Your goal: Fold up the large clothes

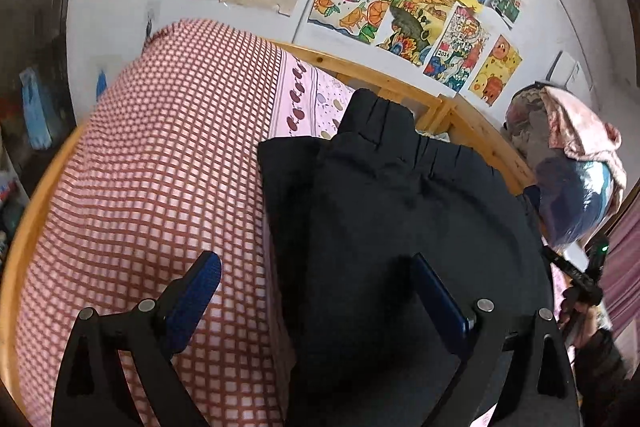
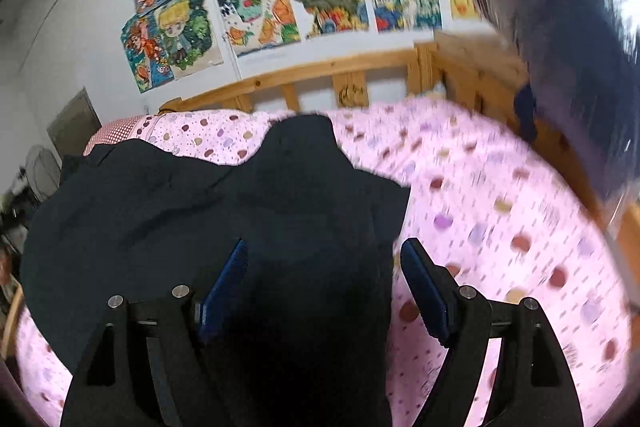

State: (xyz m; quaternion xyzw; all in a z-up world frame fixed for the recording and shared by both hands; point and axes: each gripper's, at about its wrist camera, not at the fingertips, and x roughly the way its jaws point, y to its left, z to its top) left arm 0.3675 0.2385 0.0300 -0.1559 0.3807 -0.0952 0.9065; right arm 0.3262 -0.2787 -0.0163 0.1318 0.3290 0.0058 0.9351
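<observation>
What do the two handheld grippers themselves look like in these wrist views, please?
Both match: the left gripper and right gripper have matte black triangular linkage arms with cut-outs, round silver pivot pins, and flat blue textured finger pads. No cables or sleeves show.

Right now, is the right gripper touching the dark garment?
Cannot tell. In the right wrist view the open right gripper straddles the dark garment, cloth between its fingers, but blur and black fabric hide any contact or gap.
</observation>
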